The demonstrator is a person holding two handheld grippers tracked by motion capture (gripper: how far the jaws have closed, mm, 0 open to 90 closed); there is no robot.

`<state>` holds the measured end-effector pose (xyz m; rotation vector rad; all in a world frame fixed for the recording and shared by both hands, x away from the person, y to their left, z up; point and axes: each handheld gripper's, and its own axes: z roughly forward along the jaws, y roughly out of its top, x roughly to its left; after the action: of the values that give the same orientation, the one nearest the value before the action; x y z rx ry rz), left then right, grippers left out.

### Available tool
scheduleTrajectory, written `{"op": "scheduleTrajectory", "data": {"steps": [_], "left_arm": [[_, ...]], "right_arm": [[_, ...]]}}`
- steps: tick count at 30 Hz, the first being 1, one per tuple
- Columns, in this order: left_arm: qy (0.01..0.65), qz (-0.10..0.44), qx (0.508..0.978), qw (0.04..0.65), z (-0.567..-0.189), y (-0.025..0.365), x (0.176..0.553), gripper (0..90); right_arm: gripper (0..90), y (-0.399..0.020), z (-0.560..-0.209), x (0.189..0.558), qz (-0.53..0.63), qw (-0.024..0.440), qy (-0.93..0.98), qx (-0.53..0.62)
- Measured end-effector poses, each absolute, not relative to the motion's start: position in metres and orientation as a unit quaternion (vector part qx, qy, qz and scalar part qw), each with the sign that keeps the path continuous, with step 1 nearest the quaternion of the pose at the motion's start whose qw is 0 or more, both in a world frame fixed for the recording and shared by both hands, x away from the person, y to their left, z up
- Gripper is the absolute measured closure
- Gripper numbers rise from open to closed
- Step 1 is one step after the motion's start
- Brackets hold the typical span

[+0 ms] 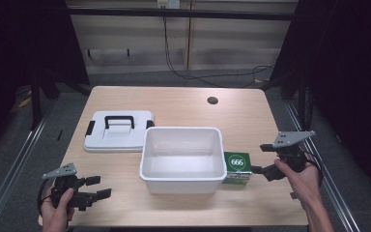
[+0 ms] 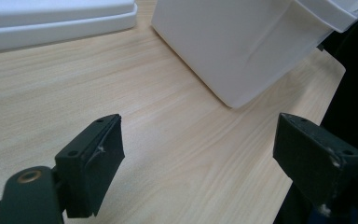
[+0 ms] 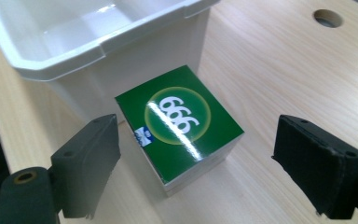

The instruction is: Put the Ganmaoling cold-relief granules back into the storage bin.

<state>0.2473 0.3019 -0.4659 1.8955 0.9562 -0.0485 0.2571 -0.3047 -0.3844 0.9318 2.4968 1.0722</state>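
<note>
**Right gripper lined up on the green box**

I had the right gripper [image 1: 260, 170] low at the table's right side, the hand [image 1: 302, 179] behind it with the forearm coming in from the bottom edge, jaws pointing left at the green box [image 3: 179, 127]. Its jaws stood wide apart, one on each side of the box, touching neither. The box sat on the table [image 1: 183, 104] just beside the right wall of the white tub [image 1: 182, 180]. My left gripper [image 1: 99, 188] rested near the front left corner, jaws spread on nothing, aimed toward the tub. The white lid [image 1: 118, 131] lay flat left of the tub.
</note>
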Motion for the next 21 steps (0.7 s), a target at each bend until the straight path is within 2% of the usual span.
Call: {"op": "scheduleTrajectory", "data": {"steps": [18,21], "left_arm": [[0.392,-0.019,0.779,0.488,-0.466,0.302,0.248,16.1],[0.393,-0.020,0.779,0.489,-0.466,0.302,0.248,16.1]], "right_arm": [[13.1,-0.280,-0.368,0.279,0.308,0.122,0.907,0.262],[13.2,-0.279,-0.371,0.287,0.307,0.098,0.909,0.263]]}}
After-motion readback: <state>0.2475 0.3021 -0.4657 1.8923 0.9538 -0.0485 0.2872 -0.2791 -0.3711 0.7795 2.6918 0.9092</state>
